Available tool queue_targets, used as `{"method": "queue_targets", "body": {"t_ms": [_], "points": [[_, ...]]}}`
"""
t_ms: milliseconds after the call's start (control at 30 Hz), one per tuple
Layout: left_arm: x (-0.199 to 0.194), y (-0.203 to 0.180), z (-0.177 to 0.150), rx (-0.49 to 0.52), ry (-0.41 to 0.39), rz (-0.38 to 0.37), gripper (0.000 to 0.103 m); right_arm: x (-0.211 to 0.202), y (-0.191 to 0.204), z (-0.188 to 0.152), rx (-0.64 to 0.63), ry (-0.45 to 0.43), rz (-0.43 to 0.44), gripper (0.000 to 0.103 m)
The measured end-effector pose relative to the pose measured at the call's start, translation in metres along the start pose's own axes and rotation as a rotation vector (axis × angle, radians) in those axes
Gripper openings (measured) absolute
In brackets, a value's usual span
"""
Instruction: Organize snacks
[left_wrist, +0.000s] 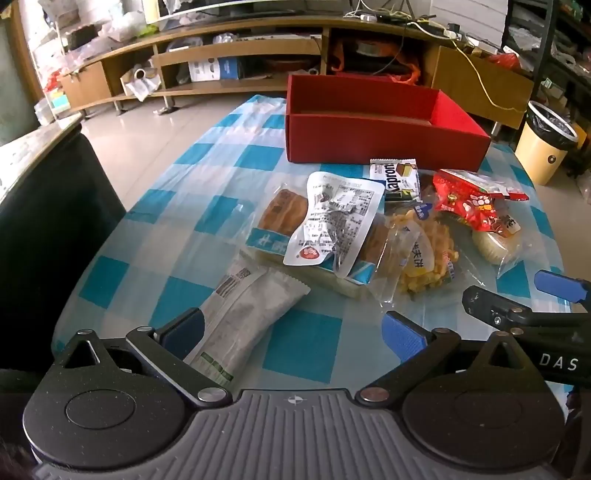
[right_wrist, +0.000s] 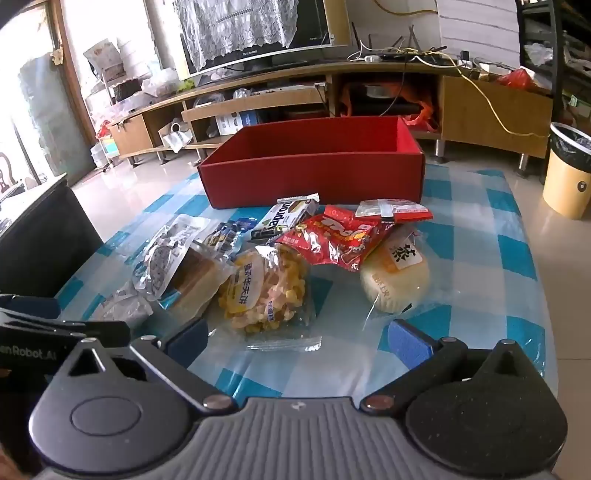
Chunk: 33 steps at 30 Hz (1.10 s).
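Observation:
A pile of wrapped snacks lies on the checked table in front of an open red box, whose inside shows nothing. A grey-white long packet lies between my left gripper's open fingers. Behind it are a bread pack under a silver pouch, a yellow corn snack, a red bag, a wafer bar and a round white cake. My right gripper is open and empty, just short of the corn snack.
The blue-and-white checked cloth covers the table. A dark chair back stands at the left edge. A yellow bin stands on the floor at the right. A wooden TV cabinet runs along the far wall.

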<state>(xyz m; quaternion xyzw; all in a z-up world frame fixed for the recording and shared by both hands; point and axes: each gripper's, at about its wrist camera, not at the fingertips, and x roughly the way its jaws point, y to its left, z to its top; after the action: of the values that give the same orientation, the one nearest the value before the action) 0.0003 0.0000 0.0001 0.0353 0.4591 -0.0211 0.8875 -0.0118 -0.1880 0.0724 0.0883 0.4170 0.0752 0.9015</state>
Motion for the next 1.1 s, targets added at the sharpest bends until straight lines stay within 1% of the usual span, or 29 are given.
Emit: {"method": "queue_targets", "body": {"t_ms": [133,167,267,300,700,1100], "points": [[0.000,0.000,0.000,0.004,-0.001,0.003,0.103,0.002,0.001,-0.001,-0.004,0.005,-0.010,0.103],[0.007,0.004,-0.003,0.003,0.004,0.003,0.103,0.003,0.000,-0.001,-0.003,0.007,-0.012,0.103],[0.006,0.000,-0.004,0.010,0.005,0.012,0.103,0.003,-0.001,-0.003,0.002,0.009,-0.019,0.103],[0.006,-0.001,-0.005,0.010,0.005,0.012,0.103,0.011,0.001,-0.006,0.003,0.024,-0.014,0.103],[0.007,0.000,-0.004,0.006,0.019,0.007,0.103,0.008,0.002,-0.004,-0.011,0.058,-0.004,0.103],[0.008,0.000,-0.005,0.012,0.026,0.000,0.103,0.010,0.002,-0.005,-0.013,0.069,-0.010,0.103]]}}
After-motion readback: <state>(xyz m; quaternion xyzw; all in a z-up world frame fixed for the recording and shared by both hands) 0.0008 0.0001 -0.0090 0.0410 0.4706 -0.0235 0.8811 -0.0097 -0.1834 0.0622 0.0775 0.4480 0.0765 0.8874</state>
